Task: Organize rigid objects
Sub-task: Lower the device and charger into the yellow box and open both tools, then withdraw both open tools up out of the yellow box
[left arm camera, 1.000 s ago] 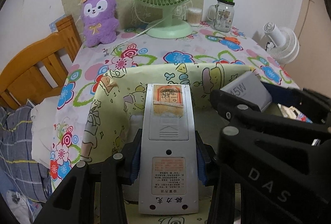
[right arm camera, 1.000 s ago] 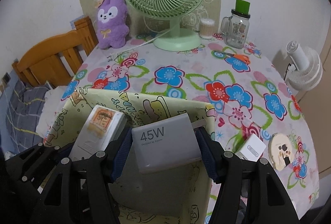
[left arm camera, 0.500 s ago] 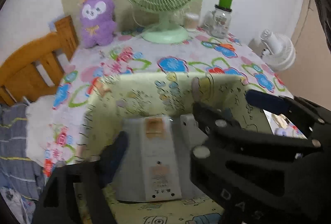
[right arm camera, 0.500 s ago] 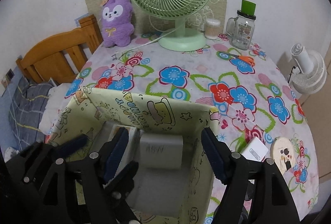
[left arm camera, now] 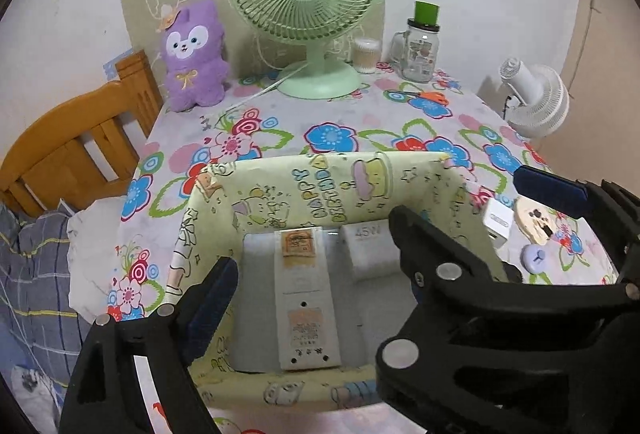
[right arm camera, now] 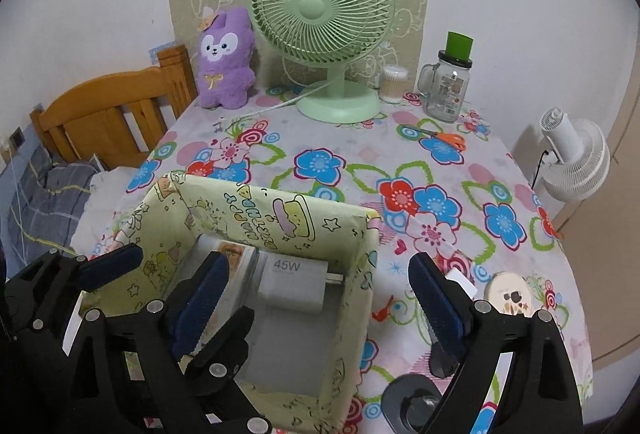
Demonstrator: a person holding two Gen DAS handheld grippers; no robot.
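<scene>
Inside the paper-wrapped box (left arm camera: 320, 177), the remote control (left arm camera: 306, 298) was laid back-up, long axis toward 12 o'clock; the 45W charger (right arm camera: 290, 284) at its 3 o'clock was read clearly only in the right view. Left gripper (left arm camera: 316, 266) and right gripper (right arm camera: 320, 298) were spread, empty.

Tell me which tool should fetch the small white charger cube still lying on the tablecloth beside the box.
Right. The small white charger cube lies outside the yellow cartoon-print box's right wall, on the side of the open, empty right tool. The left tool, also open, hangs over the box's left half, so it would have to cross.
</scene>
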